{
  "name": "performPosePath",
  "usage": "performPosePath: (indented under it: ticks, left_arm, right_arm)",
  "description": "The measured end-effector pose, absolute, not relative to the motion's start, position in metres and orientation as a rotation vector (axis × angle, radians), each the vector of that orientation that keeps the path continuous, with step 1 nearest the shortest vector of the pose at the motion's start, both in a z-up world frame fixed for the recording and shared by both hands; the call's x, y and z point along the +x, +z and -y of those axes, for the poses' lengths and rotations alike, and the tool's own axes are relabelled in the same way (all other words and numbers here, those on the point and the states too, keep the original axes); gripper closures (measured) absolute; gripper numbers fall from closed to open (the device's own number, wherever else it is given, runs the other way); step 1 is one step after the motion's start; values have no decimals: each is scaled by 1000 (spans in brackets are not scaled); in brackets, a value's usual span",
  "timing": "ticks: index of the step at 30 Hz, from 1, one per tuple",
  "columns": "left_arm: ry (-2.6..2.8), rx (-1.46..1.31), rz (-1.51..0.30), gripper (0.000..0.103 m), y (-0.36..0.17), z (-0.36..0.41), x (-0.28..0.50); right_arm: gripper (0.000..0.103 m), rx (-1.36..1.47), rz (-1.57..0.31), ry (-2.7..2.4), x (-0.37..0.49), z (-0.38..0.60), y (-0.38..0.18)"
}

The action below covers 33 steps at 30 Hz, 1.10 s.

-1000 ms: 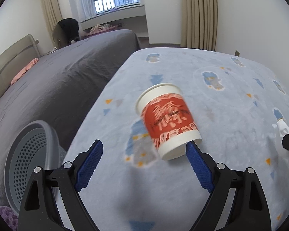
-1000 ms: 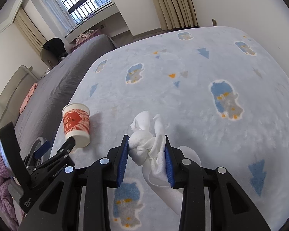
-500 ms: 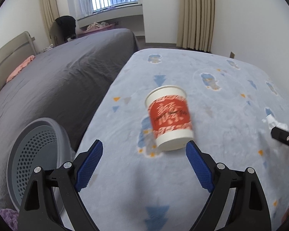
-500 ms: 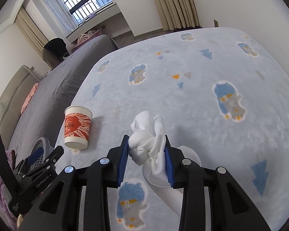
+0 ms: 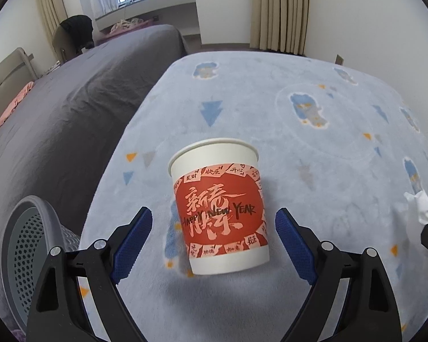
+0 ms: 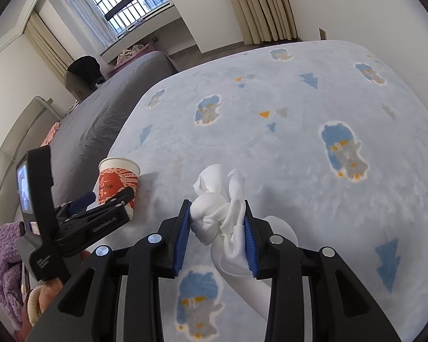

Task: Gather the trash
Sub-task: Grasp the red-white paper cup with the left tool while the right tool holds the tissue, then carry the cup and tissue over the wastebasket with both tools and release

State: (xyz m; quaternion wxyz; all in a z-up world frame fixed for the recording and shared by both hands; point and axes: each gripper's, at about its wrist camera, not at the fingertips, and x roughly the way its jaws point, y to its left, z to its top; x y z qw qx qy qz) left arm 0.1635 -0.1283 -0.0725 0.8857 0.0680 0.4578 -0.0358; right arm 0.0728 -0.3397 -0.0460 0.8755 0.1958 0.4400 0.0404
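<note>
Since a second ago, the left gripper (image 5: 213, 228) has been brought closer to the one paper cup (image 5: 218, 205), which now stands upright on the blue patterned blanket (image 5: 314, 142) between the wide-open jaws, untouched. One crumpled white tissue (image 6: 218, 213) is clamped in the right gripper (image 6: 217, 235). One grey perforated basket (image 5: 25, 256) is seen beside the bed; its contents cannot be told.
</note>
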Motion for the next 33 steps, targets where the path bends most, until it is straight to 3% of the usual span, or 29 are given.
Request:
performPosePath:
  ticks: [1, 3, 4, 18, 33]
  left_arm:
    - [-75, 136, -958, 17, -74, 127, 165]
    - [-76, 127, -968, 29, -77, 126, 167]
    - [-87, 123, -982, 42, -78, 126, 169]
    - [-97, 159, -888, 43, -48, 103, 121]
    - [4, 130, -812, 43, -7, -8, 67]
  right_arm:
    - [70, 408, -920, 86, 73, 339, -46]
    - [70, 405, -923, 89, 73, 338, -47]
    - [70, 402, -924, 90, 74, 337, -47]
    - [70, 384, -926, 127, 87, 309, -42]
    - [70, 365, -897, 270, 92, 207, -21]
